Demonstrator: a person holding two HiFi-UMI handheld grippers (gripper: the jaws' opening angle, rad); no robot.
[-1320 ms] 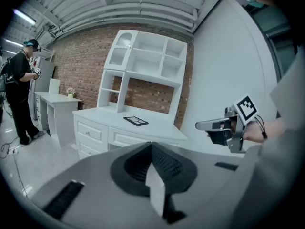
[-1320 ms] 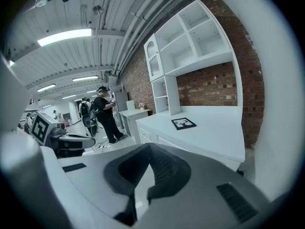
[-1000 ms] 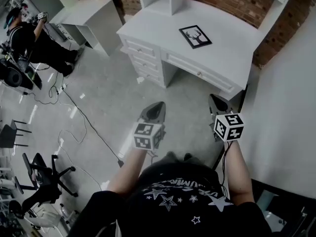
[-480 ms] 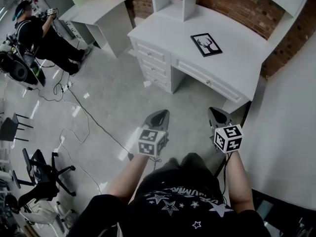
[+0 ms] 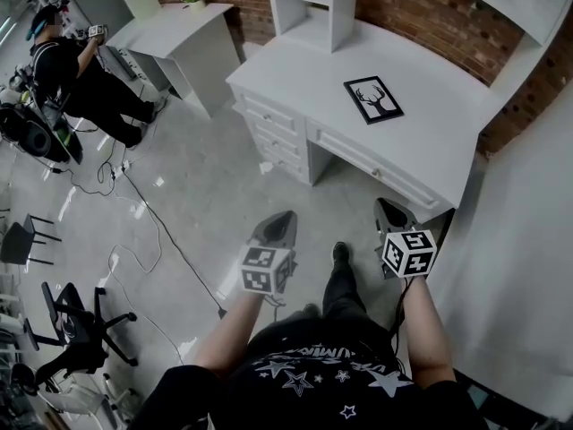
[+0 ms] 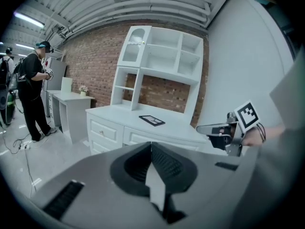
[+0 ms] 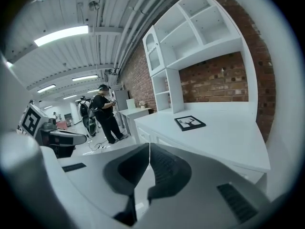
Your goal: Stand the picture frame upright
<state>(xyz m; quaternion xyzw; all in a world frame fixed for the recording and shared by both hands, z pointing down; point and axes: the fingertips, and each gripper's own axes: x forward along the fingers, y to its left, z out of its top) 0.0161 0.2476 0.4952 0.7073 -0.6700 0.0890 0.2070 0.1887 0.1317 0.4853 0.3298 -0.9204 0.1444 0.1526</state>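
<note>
A black picture frame (image 5: 373,98) with a deer silhouette lies flat on the white desk (image 5: 439,141). It also shows in the left gripper view as a small dark picture frame (image 6: 152,120) and in the right gripper view as the picture frame (image 7: 190,122). My left gripper (image 5: 280,221) and right gripper (image 5: 391,211) hang over the floor in front of the desk, well short of the frame. Both are shut with nothing between the jaws. The left gripper (image 6: 151,144) and the right gripper (image 7: 149,145) point toward the desk.
A white hutch with shelves (image 5: 324,3) stands on the desk's back, against a brick wall. A second white desk (image 5: 175,30) is at the upper left, with a person (image 5: 67,65) beside it. Cables (image 5: 152,231) run across the floor; black chairs (image 5: 76,316) stand at left.
The desk and frame have shifted in the head view as I step closer; one foot now shows ahead between the grippers. Both grippers stay shut and level.
</note>
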